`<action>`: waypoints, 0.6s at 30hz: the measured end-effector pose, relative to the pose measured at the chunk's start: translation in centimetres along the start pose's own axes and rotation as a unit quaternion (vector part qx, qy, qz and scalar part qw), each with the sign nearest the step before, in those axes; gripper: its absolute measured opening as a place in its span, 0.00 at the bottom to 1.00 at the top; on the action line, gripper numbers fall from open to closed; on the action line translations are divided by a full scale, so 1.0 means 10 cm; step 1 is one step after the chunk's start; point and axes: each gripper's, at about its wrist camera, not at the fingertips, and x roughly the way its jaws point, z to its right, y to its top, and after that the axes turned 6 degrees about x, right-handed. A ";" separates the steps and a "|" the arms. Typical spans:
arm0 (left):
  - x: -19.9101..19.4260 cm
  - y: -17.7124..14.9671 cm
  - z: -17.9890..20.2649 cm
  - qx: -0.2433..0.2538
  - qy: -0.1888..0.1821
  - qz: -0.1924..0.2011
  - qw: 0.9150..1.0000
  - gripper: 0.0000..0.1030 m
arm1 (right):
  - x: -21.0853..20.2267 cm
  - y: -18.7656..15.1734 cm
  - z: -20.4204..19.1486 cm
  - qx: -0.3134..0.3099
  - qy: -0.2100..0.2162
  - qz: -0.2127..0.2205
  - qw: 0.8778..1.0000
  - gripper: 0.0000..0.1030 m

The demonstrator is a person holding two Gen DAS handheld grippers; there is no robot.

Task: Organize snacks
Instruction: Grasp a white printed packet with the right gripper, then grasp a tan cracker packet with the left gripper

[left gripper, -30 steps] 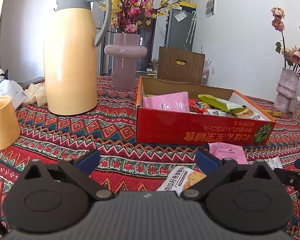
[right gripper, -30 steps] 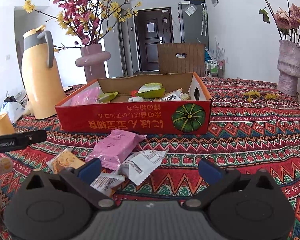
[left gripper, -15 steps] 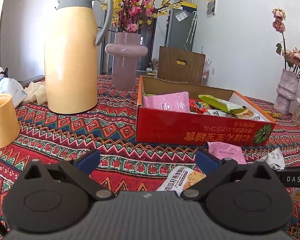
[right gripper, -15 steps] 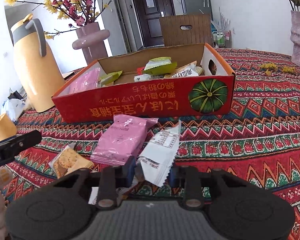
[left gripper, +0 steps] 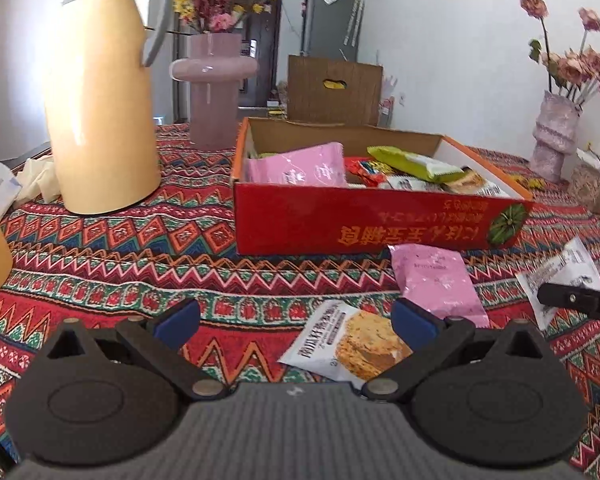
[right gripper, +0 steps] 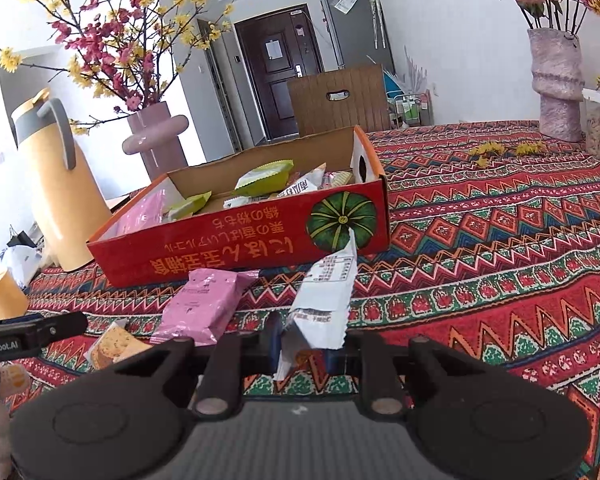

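The white packet [right gripper: 324,300] looks light and limp, a thin crinkly foil wrapper that will flop and may slip if pinched only by a corner. The right gripper [right gripper: 300,354] has its jaws closed narrow on the packet's near end, and the rest of it stands up and leans toward the red box [right gripper: 240,240]. A hold on the flat sealed edge should be safest, since the contents are probably brittle. It is white with small dark print and a saw-toothed end; whether its far tip touches the box front I cannot tell.

A pink packet [right gripper: 200,304] lies flat on the counter [right gripper: 500,280] just in front of the box, and a biscuit packet [left gripper: 348,344] lies nearer still. The left gripper [left gripper: 296,320] has its jaws wide and empty, and the biscuit packet lies by its right pad. The box already holds several pink and green packets.
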 end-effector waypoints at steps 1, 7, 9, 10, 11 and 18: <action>0.02 0.00 0.06 0.013 -0.005 -0.008 1.000 1.00 | 0.00 -0.01 0.01 0.001 0.003 0.001 1.000 0.19; 0.21 0.00 0.30 0.059 -0.012 -0.059 0.996 1.00 | -0.02 -0.02 0.03 0.003 0.019 0.008 1.000 0.19; 0.26 0.01 0.32 0.060 -0.016 -0.070 0.996 1.00 | -0.04 -0.04 0.05 0.005 0.025 0.011 1.000 0.19; 0.29 0.01 0.33 0.059 -0.017 -0.074 0.995 1.00 | -0.05 -0.04 0.05 0.006 0.028 0.011 1.000 0.19; 0.31 0.01 0.33 0.057 -0.019 -0.078 0.995 1.00 | -0.05 -0.04 0.06 0.006 0.030 0.012 0.999 0.19; 0.35 -0.01 0.29 0.042 -0.040 -0.081 0.995 0.85 | -0.08 -0.05 0.06 0.008 0.045 0.015 0.999 0.19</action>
